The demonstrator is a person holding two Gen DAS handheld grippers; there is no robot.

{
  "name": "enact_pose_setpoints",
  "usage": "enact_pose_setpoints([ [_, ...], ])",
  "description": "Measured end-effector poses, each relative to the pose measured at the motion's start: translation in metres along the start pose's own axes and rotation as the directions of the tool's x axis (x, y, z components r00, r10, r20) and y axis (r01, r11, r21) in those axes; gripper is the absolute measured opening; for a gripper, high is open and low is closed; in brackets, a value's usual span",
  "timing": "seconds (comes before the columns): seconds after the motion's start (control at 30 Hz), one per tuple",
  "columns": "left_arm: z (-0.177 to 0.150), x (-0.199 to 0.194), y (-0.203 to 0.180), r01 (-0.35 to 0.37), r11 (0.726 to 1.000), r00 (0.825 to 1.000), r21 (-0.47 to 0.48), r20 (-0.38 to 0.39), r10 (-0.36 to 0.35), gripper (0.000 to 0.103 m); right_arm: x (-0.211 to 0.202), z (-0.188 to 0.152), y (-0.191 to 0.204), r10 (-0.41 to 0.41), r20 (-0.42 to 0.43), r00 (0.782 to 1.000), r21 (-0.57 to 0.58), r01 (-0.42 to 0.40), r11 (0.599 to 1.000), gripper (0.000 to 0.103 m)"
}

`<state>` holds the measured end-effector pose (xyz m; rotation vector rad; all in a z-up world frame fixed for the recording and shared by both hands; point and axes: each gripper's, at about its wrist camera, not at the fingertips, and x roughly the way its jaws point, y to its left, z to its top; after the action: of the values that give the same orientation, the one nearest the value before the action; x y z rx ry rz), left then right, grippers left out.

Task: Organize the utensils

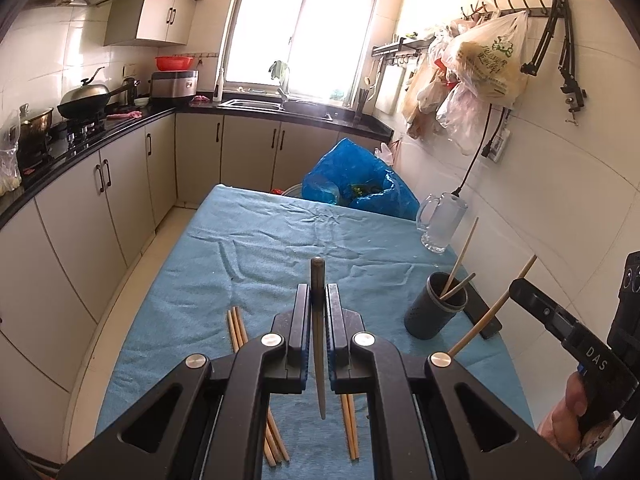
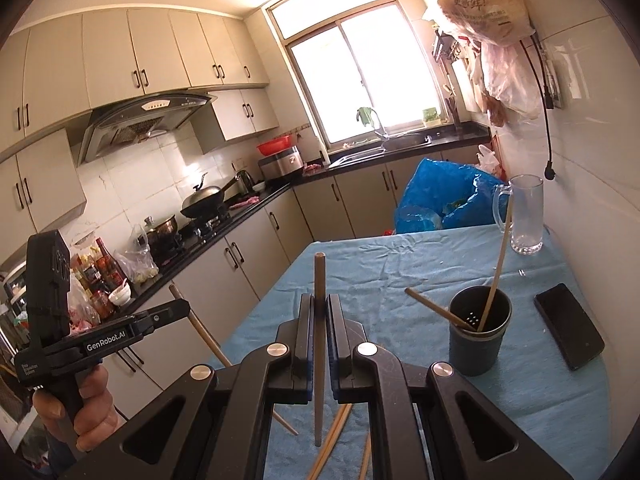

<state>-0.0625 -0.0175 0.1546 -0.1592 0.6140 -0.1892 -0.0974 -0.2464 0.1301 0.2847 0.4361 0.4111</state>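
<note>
My left gripper [image 1: 318, 290] is shut on a wooden chopstick [image 1: 319, 360] that stands upright between its pads above the blue-clothed table [image 1: 248, 240]. My right gripper [image 2: 319, 298] is shut on another chopstick [image 2: 319, 360], also upright. To its right stands a dark cylindrical holder [image 2: 478, 344] with two chopsticks [image 2: 496, 268] leaning in it. In the left wrist view the holder [image 1: 436, 312] is right of my left gripper, with the right gripper [image 1: 518, 285] and its chopstick beyond. Loose chopsticks [image 1: 236, 328] lie on the cloth below the left gripper.
A glass mug [image 2: 524, 216] stands at the table's far right by the wall. A black phone [image 2: 568, 328] lies right of the holder. A blue plastic bag [image 2: 440, 196] sits past the table's far end. Kitchen counter and cabinets [image 1: 100, 168] run along the left.
</note>
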Motion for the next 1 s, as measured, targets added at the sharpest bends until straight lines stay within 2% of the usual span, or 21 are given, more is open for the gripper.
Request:
enact_pose_setpoints([
  [0.53,0.016,-0.007,-0.029,0.036,0.998,0.999,0.049,0.009,-0.036,0.006,-0.038,0.010,-0.021,-0.012,0.085,0.996,0.043,0.008,0.999,0.006],
  [1.0,0.051,-0.001,-0.071,0.100,0.988,0.995,0.115,0.015,-0.102,0.006,-0.097,0.039,-0.067,-0.096,0.201,0.975,0.124,0.072,0.990,0.006],
])
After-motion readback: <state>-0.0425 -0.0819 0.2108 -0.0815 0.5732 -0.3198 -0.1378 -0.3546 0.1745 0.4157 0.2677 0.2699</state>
